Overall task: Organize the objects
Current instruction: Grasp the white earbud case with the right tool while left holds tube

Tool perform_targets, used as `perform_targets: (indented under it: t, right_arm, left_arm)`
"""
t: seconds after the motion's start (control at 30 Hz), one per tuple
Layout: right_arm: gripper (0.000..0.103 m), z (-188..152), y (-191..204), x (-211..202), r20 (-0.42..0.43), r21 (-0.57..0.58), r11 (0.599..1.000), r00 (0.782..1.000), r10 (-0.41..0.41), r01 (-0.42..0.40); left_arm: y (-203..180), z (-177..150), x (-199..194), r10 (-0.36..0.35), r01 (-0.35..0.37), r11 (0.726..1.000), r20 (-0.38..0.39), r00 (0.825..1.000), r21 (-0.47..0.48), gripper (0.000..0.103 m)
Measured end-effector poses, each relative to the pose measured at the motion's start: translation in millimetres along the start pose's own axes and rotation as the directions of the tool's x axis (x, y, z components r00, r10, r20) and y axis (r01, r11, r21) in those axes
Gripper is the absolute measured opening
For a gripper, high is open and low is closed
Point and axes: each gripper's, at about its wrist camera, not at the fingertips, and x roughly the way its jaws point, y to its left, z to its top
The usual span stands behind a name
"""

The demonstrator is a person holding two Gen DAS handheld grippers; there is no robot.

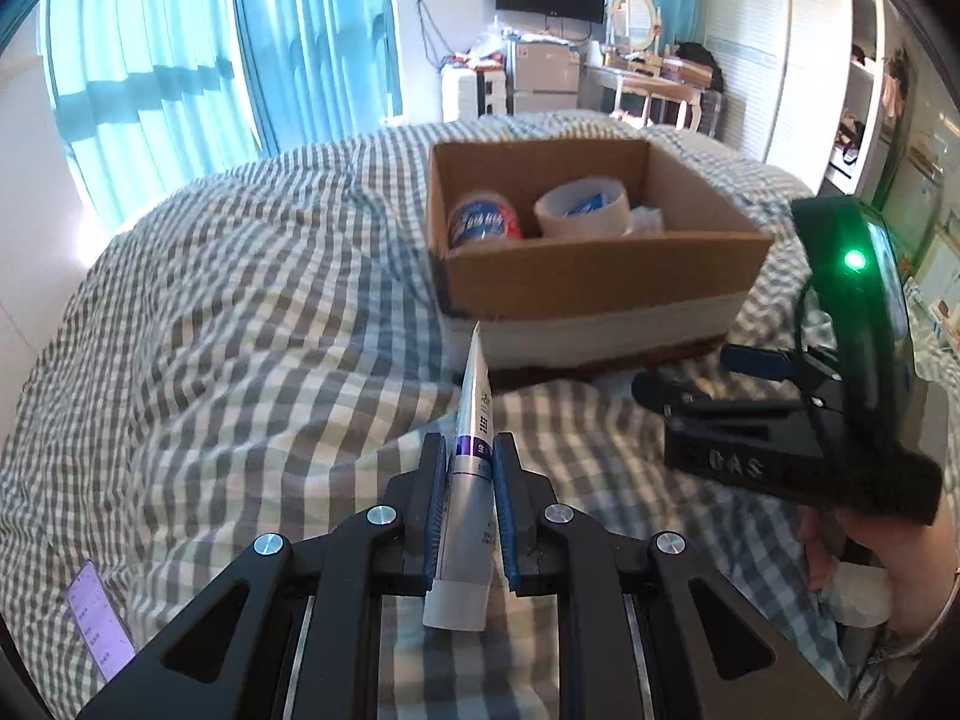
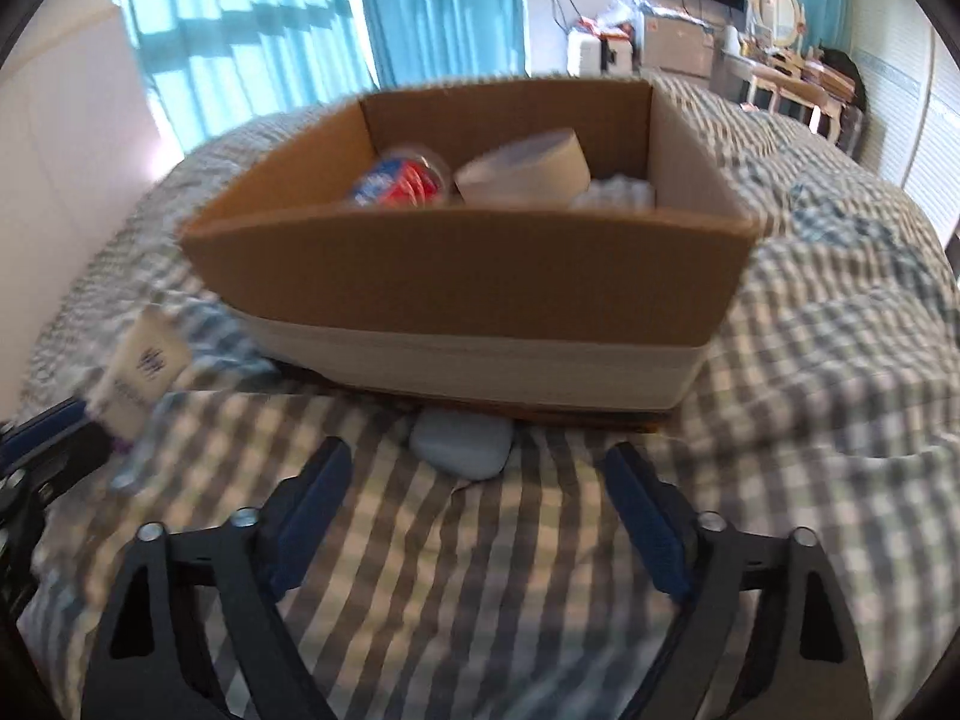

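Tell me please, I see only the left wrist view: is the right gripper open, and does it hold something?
Observer: The right gripper is open, and its pads press on nothing.
Operator: What lies ahead of it?
Observer: A small pale blue-grey rounded object lies on the checked blanket, right at the foot of the cardboard box.
Operator: Do the fingers touch it?
Observer: No. One finger stands clear of it on each side, and it is roughly centred between them.
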Motion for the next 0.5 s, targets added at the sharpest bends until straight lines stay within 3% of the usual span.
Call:
perform_targets:
  t: [0.1,0.5]
  right_arm:
    - [0.071,1,-1,18,-0.017,0.021,0.999,0.999,-0.035,0.036]
    - [0.070,0,10,49,-0.057,0.015,0.997,0.995,-0.076,0.077]
  left_arm:
    - [4,-5,14,-0.032,0.032,0.999,-0.024,0.999,-0.015,0.015]
    - [9,-5,34,-0.113,0.110,0.993,-0.062,0.992,-0.051,0.015]
